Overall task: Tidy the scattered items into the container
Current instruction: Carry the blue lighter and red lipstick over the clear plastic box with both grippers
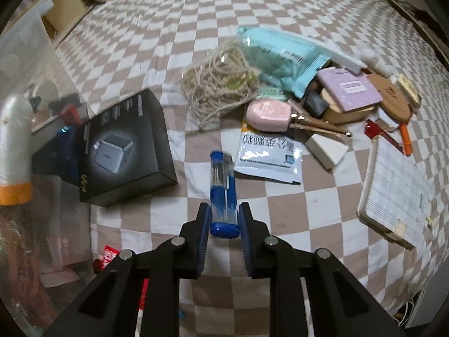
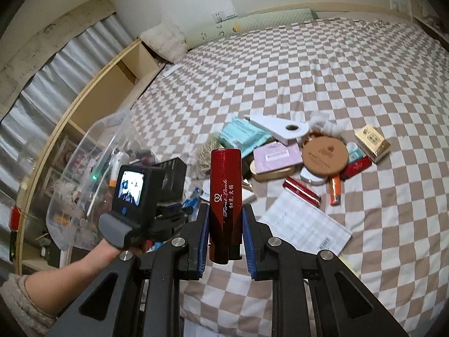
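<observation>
Clamping low, the left hand-held gripper (image 1: 224, 219) pinches a light, slick blue tube (image 1: 223, 188); the right hand-held gripper (image 2: 226, 219) grips a rigid red case (image 2: 226, 196), container (image 2: 92, 165) at nine o'clock.

You can read "First Look" in silver script, with small Chinese characters beside it, on the red tube (image 2: 225, 196). The white sachet (image 1: 268, 156) on the bed carries large blue Chinese print you see upside down. Print on the black box (image 1: 123, 151) is too blurred to read
</observation>
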`<state>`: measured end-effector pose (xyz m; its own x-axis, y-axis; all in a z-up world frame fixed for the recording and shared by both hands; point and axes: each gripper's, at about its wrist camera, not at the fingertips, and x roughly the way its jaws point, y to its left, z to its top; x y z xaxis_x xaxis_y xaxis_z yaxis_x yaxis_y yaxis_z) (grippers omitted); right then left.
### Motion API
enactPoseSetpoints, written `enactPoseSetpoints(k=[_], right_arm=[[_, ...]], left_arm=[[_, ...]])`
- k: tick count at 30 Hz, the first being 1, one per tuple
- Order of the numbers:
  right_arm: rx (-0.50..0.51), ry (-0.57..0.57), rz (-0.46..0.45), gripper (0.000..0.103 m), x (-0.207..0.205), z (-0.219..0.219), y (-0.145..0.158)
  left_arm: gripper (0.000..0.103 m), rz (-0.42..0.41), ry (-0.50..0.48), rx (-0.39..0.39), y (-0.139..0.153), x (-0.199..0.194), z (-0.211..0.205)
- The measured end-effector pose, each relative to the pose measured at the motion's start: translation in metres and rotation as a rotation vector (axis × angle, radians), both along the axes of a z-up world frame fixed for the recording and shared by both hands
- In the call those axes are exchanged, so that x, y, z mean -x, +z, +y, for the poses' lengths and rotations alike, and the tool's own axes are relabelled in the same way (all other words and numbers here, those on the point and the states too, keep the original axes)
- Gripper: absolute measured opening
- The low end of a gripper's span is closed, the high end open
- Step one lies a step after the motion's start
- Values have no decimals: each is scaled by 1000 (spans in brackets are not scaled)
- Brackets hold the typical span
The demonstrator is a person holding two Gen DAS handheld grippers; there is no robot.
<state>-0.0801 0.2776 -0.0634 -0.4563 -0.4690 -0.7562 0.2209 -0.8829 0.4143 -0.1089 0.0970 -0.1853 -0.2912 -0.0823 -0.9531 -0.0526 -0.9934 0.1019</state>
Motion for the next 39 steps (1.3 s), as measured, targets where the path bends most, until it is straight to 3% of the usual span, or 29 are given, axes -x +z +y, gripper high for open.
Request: enactPoseSetpoints(k=[6,20,32,39], right_arm=[[0,-1,42,23,4,-10,12],[4,36,122,23,10,-44,37],[6,70,166,23,15,-73,50],[18,88,177,23,17,-87,54]], left_arm=[[12,48,-7,-69,28,-8,4],[12,122,-30,-124,65,-11,-50],[11,328,-100,-150,133,-47,-46],[11,467,-74,-194,174,-67,-67]])
